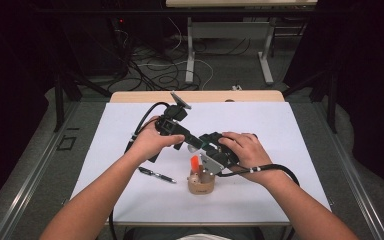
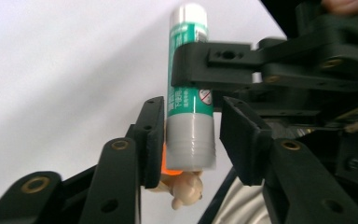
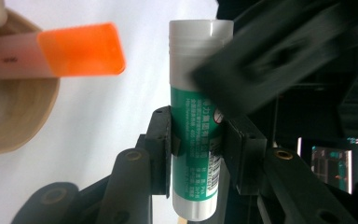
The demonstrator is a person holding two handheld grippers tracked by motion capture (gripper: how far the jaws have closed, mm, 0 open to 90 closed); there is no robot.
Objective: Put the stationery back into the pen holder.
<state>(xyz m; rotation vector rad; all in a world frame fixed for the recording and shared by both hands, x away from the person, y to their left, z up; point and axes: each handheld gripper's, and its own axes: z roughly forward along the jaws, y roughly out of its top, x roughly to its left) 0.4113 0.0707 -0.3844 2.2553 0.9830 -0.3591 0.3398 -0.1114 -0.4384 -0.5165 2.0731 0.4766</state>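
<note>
The green-and-white plastic glue stick (image 3: 196, 135) is carried above the white tabletop (image 1: 280, 130), between the two grippers at the middle of the high view, just above a low round wooden cup (image 1: 201, 186) at about 6 o'clock from them. The right gripper (image 3: 196, 149) pinches the green barrel squarely, both fingers (image 3: 161, 144) pressed on the label. The left gripper (image 2: 191, 140) straddles the grey cap (image 2: 191, 142) end; one finger (image 2: 151, 135) touches the cap, the other stands just off it, so that pair is slightly spread and not clamping.

The step looks like pulling the cap off, or a handover. To do it well, I judge the left fingers should close fully on the grey cap alone, clear of the green label, then draw straight along the stick while the right grip holds firm.

In the right gripper view the stick's long axis runs 12 to 6 o'clock, capped end at 12. An orange-capped pen (image 3: 77, 49) stands in the cup; a black ballpoint (image 1: 156, 174) lies at 9 o'clock from the cup.
</note>
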